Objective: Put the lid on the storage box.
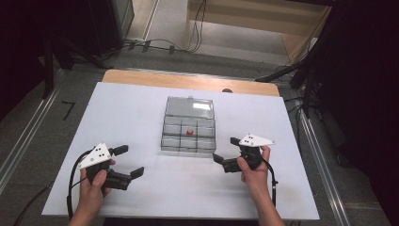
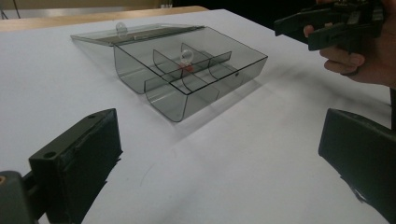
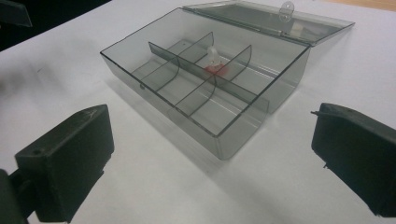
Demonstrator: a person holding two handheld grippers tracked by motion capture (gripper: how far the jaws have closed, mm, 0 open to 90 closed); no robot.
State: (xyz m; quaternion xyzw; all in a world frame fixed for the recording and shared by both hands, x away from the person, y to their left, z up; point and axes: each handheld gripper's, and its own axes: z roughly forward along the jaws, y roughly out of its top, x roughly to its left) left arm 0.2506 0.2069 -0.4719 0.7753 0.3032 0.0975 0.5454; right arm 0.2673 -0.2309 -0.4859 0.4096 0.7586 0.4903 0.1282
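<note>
A clear smoky plastic box (image 1: 188,147) with several compartments stands mid-table, its lid (image 1: 189,107) folded open toward the back. A small red and white piece (image 1: 189,132) lies in a middle compartment. My left gripper (image 1: 131,161) rests open at the box's front left, nothing between its jaws. My right gripper (image 1: 225,149) is open and empty at the box's front right. In the left gripper view the box (image 2: 168,100) and red piece (image 2: 186,66) lie ahead of the wide jaws. The right gripper view shows the box (image 3: 243,135) and red piece (image 3: 215,69) close ahead.
A white sheet (image 1: 141,117) covers the table, with a strip of wooden tabletop (image 1: 188,81) at the far edge. Cables (image 1: 155,44) run over the floor behind. The right hand's gripper (image 2: 327,25) shows top right in the left gripper view.
</note>
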